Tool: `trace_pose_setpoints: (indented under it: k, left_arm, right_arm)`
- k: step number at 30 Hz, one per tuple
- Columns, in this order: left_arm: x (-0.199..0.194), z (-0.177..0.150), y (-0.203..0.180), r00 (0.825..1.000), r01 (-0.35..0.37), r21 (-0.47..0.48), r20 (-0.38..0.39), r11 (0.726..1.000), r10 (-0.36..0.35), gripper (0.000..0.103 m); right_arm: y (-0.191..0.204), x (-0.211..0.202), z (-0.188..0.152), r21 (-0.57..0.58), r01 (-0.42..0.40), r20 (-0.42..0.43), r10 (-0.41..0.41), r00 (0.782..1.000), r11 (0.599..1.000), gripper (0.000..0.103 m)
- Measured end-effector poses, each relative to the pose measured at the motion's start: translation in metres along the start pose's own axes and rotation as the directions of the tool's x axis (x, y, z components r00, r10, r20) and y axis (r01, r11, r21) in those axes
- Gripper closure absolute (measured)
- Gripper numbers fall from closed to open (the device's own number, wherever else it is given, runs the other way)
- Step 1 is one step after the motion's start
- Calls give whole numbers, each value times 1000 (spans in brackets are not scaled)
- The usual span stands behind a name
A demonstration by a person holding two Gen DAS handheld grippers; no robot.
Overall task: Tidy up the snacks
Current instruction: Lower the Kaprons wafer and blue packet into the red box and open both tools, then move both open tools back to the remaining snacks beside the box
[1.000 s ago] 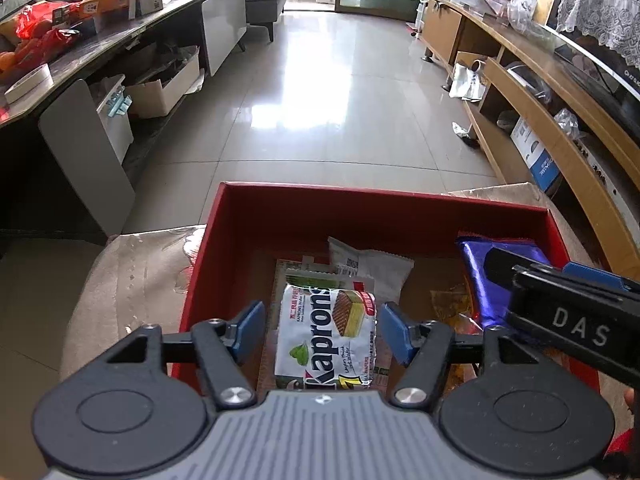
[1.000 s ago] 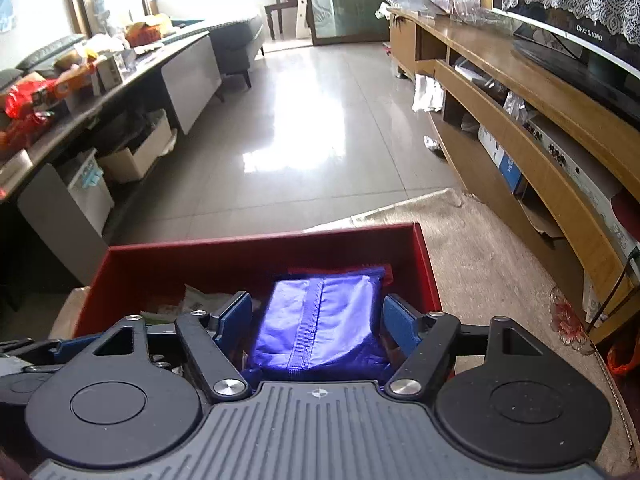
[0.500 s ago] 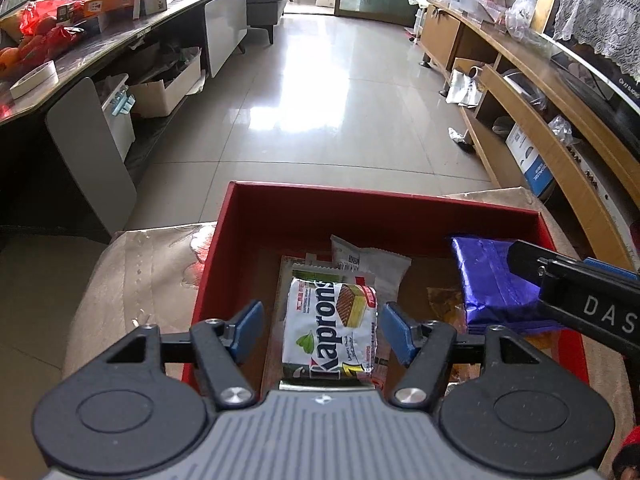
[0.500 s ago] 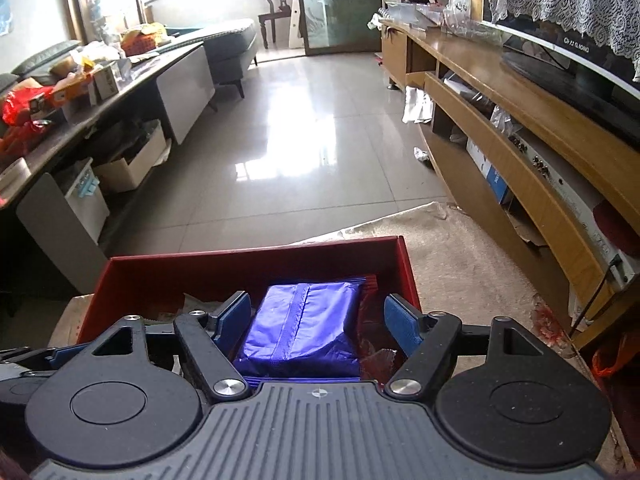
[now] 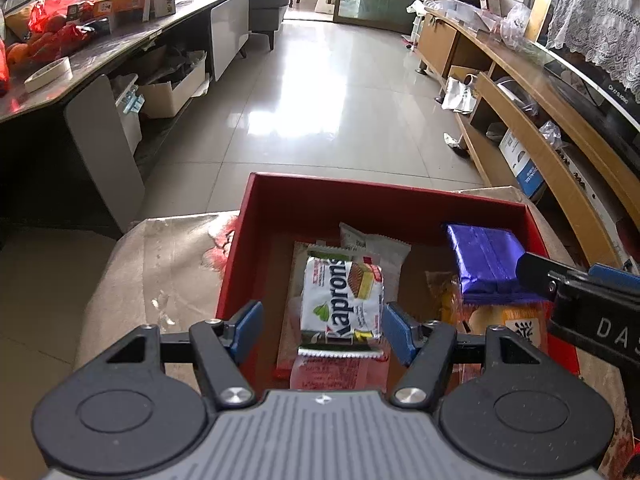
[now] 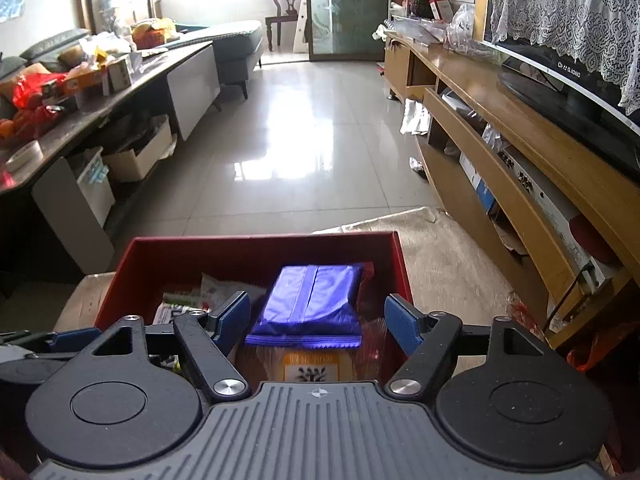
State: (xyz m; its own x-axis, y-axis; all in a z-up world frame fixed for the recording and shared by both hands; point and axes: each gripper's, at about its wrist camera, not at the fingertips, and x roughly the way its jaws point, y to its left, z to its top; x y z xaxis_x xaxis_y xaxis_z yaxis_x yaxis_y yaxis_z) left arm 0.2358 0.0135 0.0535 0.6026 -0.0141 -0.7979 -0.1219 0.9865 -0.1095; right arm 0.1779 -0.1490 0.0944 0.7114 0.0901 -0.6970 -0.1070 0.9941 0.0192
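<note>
Glossy tiled floor [image 5: 320, 92], matt red cardboard box [image 5: 376, 206], shiny purple foil packet [image 6: 312, 300], glossy white Kaprons wafer wrapper [image 5: 340, 300], crinkled clear plastic bag [image 5: 488, 316], matt black plastic left gripper [image 5: 320, 330] with ribbed blue pads [image 5: 248, 330], varnished wooden shelf unit [image 6: 500, 152], white lace curtain [image 6: 560, 8].

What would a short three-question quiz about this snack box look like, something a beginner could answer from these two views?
1. True or false: the blue packet lies inside the red box.
2. Which word is printed on the white wafer packet in front of the left gripper?
A. Kaprons
B. Oreo
C. Lays
3. Fill in: the jaws of the right gripper are ____, with nothing held between them.

Key:
1. True. It rests on top of other snacks near the box's right wall.
2. A.
3. Open. The left gripper's jaws are open too.
</note>
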Motion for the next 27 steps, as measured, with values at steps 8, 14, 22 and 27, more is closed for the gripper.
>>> trace_pose_setpoints:
  k: [8,14,22,27]
  left_arm:
    - [-14,-15,9,1000,19,1,-4,1000,-19,38]
    - [-23,-29,15,1000,26,2,-9,1000,-26,38]
    - [-32,-46,22,999,32,10,-22,999,-32,38]
    - [-33,-56,26,999,31,14,-38,999,-31,38]
  right_arm:
    - [10,-18,-15,-25,-3,-3,3,1000,1000,23]
    - [9,-26,-34,-20,1,-28,-2,1000,1000,23]
    - [16,-31,-54,-25,-9,-55,7,998,1000,23]
    - [19,-32,-65,-26,-11,-84,8,996,1000,23]
